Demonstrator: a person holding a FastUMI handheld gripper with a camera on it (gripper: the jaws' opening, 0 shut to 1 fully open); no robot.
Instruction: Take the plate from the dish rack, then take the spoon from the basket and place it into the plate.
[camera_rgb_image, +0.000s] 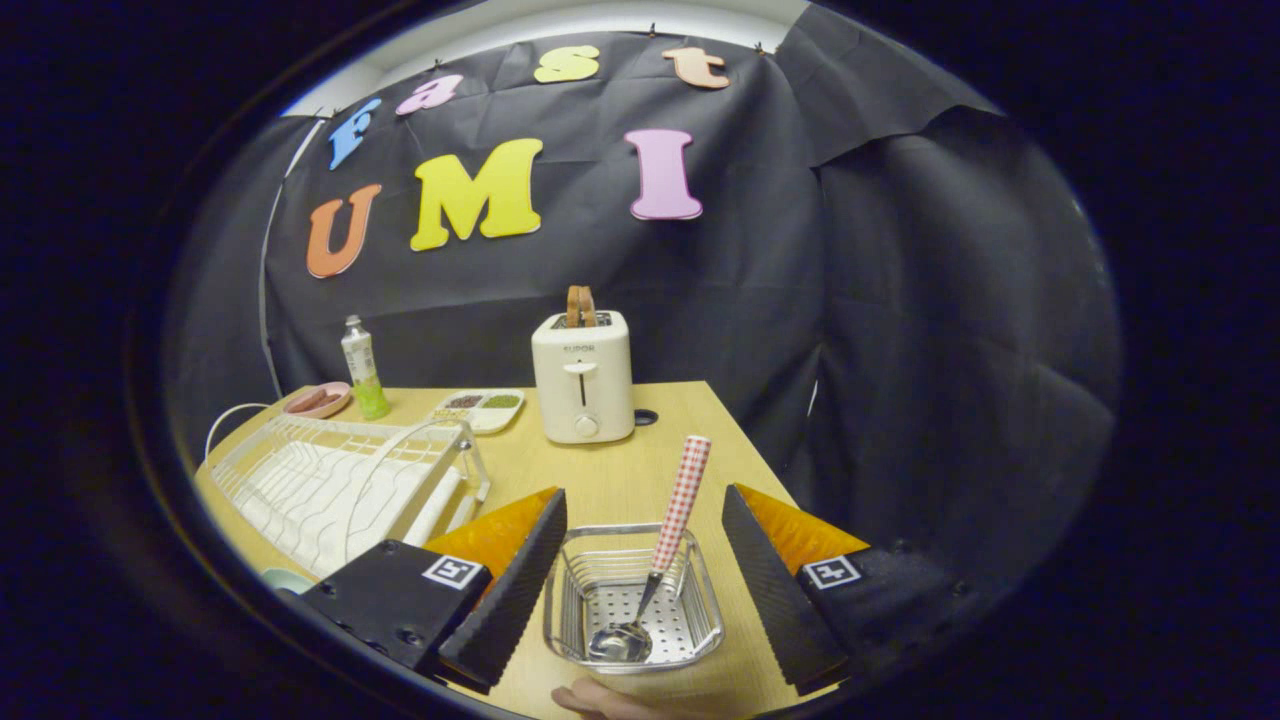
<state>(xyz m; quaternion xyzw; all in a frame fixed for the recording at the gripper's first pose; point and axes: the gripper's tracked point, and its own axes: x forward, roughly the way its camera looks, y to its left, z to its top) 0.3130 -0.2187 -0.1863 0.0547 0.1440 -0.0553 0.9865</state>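
My gripper (640, 570) is open, its two black-and-orange fingers standing wide on either side of a small metal basket (700, 625). In the basket rests a spoon (665, 550) with a red-and-white checked handle, bowl down on the perforated floor, handle leaning up and away over the far rim. Neither finger touches the spoon or the basket. To the left, beyond the left finger, stands the white wire dish rack (335, 485). A pale green plate (288, 580) peeks out at the near left, by the rack's front corner and mostly hidden by the left finger.
On the wooden table (620, 480) a white toaster (582, 376) stands beyond the basket. Farther left are a divided tray (482, 408), a green bottle (363, 367) and a pink dish (318, 399). A fingertip (600, 700) of a person shows just before the basket.
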